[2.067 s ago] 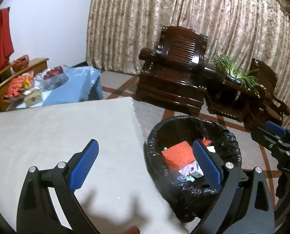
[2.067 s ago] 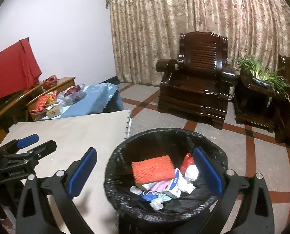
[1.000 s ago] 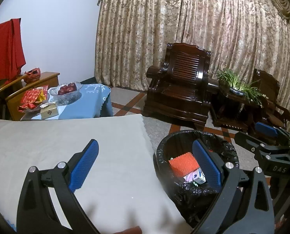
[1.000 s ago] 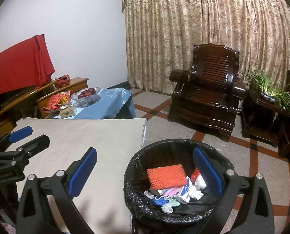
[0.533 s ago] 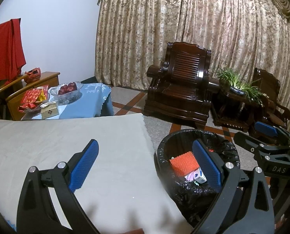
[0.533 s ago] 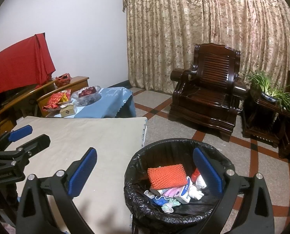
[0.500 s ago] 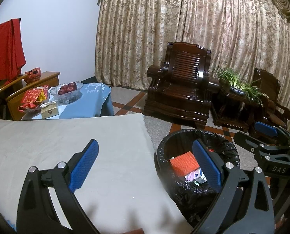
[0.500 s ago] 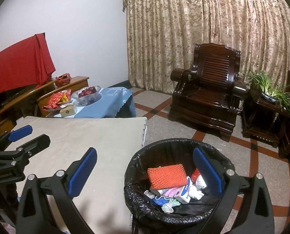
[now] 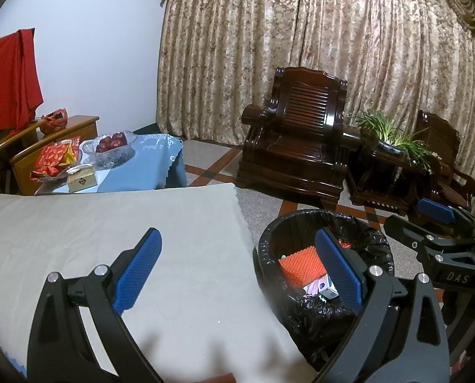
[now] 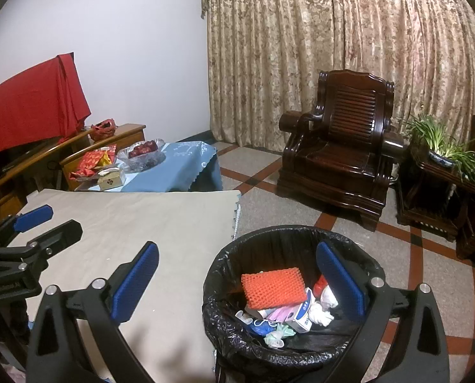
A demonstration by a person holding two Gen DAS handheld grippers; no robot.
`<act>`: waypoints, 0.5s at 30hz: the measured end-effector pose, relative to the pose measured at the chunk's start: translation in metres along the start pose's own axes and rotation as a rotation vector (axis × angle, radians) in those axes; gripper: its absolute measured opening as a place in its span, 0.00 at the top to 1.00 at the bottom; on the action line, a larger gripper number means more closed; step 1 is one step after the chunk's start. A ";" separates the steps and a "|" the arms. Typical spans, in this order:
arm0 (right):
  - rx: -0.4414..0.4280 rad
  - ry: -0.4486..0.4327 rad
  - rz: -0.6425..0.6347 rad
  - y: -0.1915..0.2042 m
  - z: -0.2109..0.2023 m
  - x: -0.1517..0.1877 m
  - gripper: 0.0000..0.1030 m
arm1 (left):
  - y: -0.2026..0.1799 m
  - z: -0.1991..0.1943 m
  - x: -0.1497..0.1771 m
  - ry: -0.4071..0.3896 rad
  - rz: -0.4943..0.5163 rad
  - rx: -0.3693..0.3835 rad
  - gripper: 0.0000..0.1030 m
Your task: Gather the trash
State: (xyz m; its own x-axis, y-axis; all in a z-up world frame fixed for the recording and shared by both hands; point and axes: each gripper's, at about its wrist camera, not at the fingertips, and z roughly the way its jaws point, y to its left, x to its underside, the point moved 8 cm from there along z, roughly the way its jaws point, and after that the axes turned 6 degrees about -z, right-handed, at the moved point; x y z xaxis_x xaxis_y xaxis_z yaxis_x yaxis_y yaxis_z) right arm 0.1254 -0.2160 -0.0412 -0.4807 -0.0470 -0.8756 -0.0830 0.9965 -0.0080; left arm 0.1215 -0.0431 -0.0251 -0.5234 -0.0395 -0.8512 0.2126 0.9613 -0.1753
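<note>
Both tools are spread wide and hold nothing: the left tool (image 9: 234, 268) hangs over the bare beige tabletop (image 9: 109, 223), the right tool (image 10: 237, 274) near its right edge. The trash (image 10: 272, 287) lies in the black-lined bin (image 10: 237, 344) beside that edge.

Glossy plastic bin liner (image 10: 224, 344) (crinkled); polished wooden armchair (image 10: 339, 162).
</note>
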 end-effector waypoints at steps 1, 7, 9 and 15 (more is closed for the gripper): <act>0.000 0.001 0.000 0.000 0.000 0.000 0.06 | 0.000 0.000 0.000 -0.001 0.000 0.000 0.09; 0.002 -0.001 -0.001 0.001 0.000 -0.001 0.06 | 0.002 0.000 0.001 0.002 -0.003 -0.001 0.09; 0.001 0.000 0.000 0.001 0.000 -0.001 0.06 | 0.004 0.001 0.002 0.001 -0.001 -0.002 0.09; 0.002 0.001 0.001 0.001 0.000 -0.001 0.06 | 0.003 0.001 0.002 0.003 -0.001 -0.001 0.09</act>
State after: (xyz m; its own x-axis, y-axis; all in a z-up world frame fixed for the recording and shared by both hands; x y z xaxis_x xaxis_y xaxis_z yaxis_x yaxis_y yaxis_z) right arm 0.1260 -0.2146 -0.0403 -0.4814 -0.0465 -0.8753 -0.0813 0.9967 -0.0082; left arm 0.1218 -0.0400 -0.0274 -0.5260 -0.0400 -0.8495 0.2109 0.9616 -0.1759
